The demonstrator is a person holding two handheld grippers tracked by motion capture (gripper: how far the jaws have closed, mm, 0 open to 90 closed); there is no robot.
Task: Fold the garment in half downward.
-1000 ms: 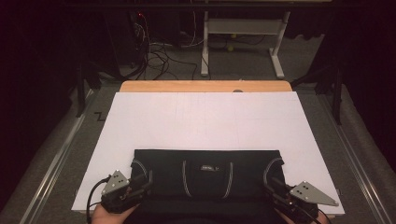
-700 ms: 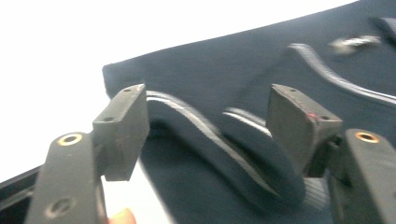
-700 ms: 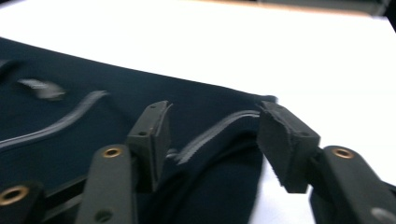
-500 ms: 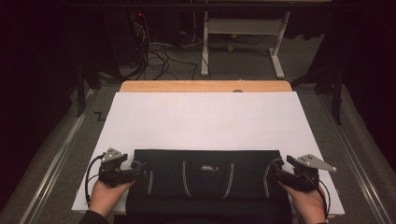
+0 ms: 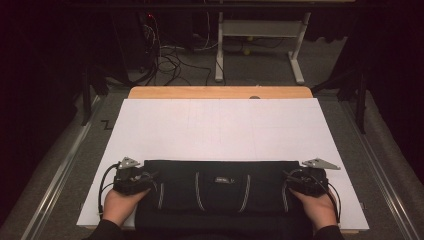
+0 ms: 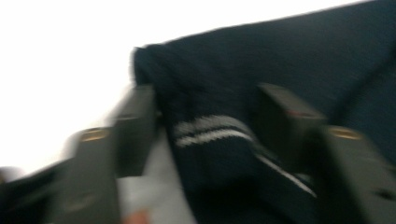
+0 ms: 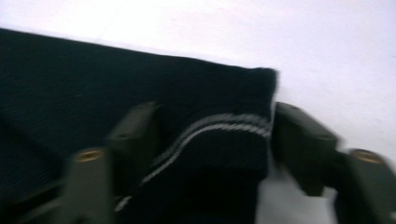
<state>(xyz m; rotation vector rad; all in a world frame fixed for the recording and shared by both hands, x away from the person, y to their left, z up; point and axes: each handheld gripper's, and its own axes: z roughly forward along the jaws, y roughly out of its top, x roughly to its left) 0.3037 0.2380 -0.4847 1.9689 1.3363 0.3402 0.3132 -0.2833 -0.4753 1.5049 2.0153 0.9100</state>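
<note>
Both grippers (image 5: 150,178) (image 5: 289,176) wide (straddling garment (image 5: 220,192) corners)

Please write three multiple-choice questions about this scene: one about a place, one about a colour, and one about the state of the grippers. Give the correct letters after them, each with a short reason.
1. Where on the white sheet does the dark garment lie?
A. at the near edge, by the person
B. at the far edge
C. in the far left corner

2. What colour are the thin stripes on the garment?
A. red
B. pale, whitish
C. green

3. How do the left gripper and the right gripper stand at the garment's ends?
A. both raised high above the table
B. both lying far from the cloth
C. each with open jaws on either side of a striped corner

Answers: 1 A, the high view shows the cloth between the two hands at the near edge. 2 B, both gripper views show pale double stripes. 3 C, in each gripper view the jaws stand apart with cloth between them.
</note>
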